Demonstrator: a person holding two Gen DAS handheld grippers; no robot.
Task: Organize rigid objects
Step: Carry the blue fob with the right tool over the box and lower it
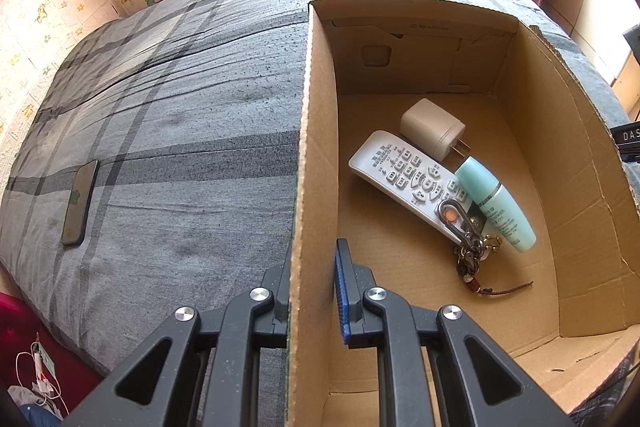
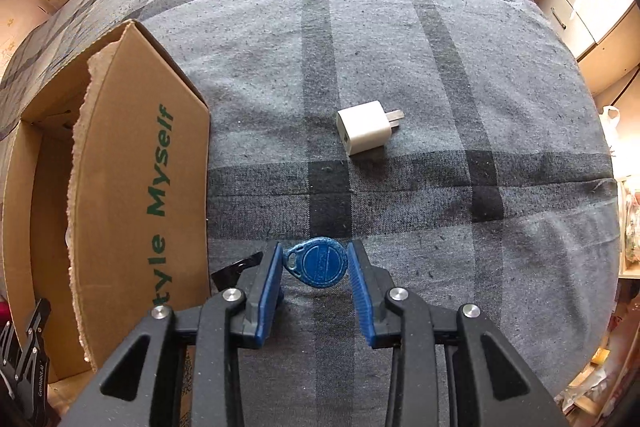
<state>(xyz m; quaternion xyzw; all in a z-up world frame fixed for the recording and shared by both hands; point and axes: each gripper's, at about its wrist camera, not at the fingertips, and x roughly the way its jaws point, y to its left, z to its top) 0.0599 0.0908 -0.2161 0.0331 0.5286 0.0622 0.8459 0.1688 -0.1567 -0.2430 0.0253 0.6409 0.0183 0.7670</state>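
Both fingers (image 2: 272, 275) tight on blue fob (image 2: 320, 263)

how many things there are

one cardboard box (image 1: 316, 131). two white plugs, one (image 1: 434, 128) in the box and one (image 2: 366, 127) on the bed. one remote (image 1: 404, 175), one green bottle (image 1: 496, 203), one bunch of keys (image 1: 468, 247), one blue tag (image 2: 318, 263), one phone (image 1: 80, 203).

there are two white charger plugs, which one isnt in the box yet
The charger plug lying alone on the grey plaid bedspread. The other charger plug already lies inside the cardboard box, beside the remote.
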